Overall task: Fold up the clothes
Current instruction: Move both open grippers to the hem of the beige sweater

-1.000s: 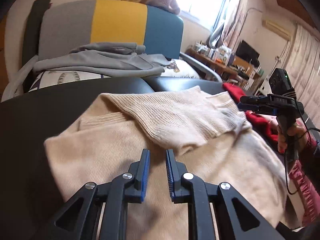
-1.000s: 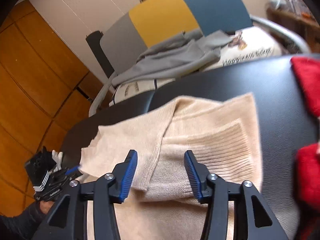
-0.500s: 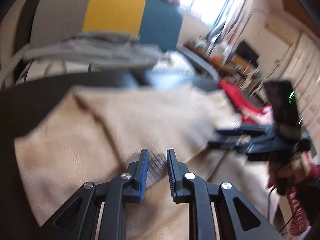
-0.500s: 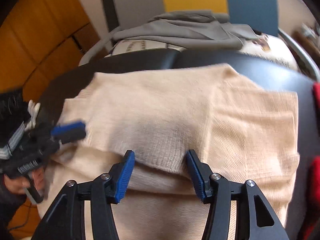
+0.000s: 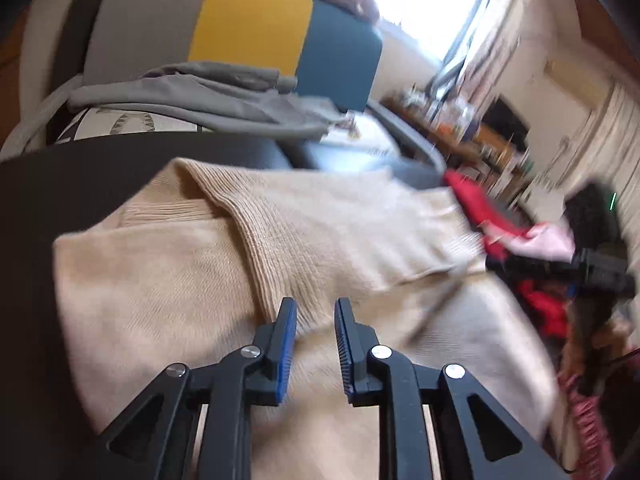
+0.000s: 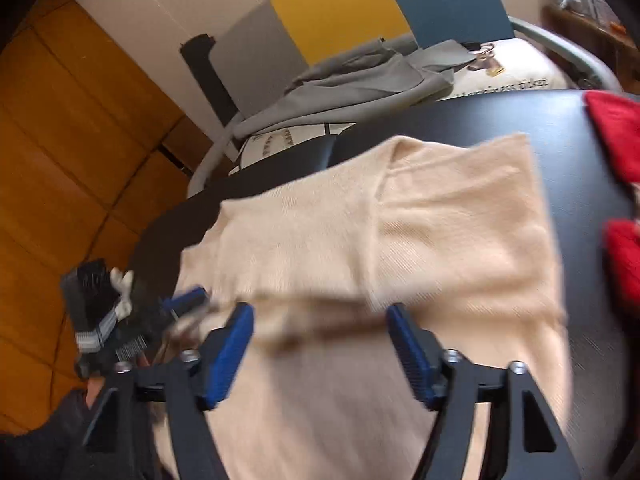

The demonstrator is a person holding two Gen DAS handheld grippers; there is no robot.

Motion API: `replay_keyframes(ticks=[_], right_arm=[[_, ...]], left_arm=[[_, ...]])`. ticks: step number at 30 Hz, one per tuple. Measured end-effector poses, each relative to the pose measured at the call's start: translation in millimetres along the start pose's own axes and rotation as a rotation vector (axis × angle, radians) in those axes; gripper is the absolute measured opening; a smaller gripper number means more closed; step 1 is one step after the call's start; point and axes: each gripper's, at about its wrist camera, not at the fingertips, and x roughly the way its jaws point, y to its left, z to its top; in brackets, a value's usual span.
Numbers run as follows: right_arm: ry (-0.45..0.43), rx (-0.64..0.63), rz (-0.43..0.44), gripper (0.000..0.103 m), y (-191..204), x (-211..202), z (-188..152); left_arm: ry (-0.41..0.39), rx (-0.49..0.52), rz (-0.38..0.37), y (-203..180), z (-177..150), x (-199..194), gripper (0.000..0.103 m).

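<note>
A beige knit sweater (image 5: pixel 320 232) lies spread on the black table (image 5: pixel 80 184), one ribbed part folded over its middle. My left gripper (image 5: pixel 315 308) hovers low over the sweater's near part, its blue pads a narrow gap apart with nothing between them. In the right wrist view the sweater (image 6: pixel 440 232) fills the centre, and my right gripper (image 6: pixel 319 312) stands wide open over its near edge, holding nothing. There the left gripper (image 6: pixel 188 300) shows at the sweater's left edge. The right gripper (image 5: pixel 592 272) appears blurred at the sweater's right side in the left wrist view.
A red garment (image 6: pixel 616 132) lies on the table's right side, also red in the left wrist view (image 5: pixel 472 204). Behind the table stands a grey, yellow and blue chair (image 5: pixel 248 28) with a grey garment (image 5: pixel 200 96) draped on its seat. Wooden panels (image 6: pixel 60 160) line the left.
Both grippers have shifted over the sweater, and the views are blurred by motion. The right gripper's jaws stand wider apart than before. The left gripper's gap has widened slightly.
</note>
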Motion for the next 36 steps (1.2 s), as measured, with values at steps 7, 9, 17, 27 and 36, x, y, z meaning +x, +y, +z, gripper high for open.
replay_keyframes(ticks=[7, 9, 17, 27, 36], right_arm=[[0.058, 0.142, -0.059, 0.077, -59, -93, -89], [0.054, 0.196, -0.057, 0.077, -74, -105, -111], [-0.013, 0.366, 0.042, 0.078, -111, -122, -172], [-0.029, 0.339, 0.14, 0.077, -103, -111, -178], [0.006, 0.27, 0.151, 0.103, -93, -105, -176]], left_arm=[[-0.042, -0.116, -0.024, 23, -67, -95, 0.021], [-0.032, -0.159, -0.012, 31, -92, -116, 0.021], [-0.014, -0.304, 0.04, 56, -176, -166, 0.024], [0.022, -0.349, -0.106, 43, -202, -148, 0.035], [0.028, -0.27, -0.062, 23, -203, -146, 0.038]])
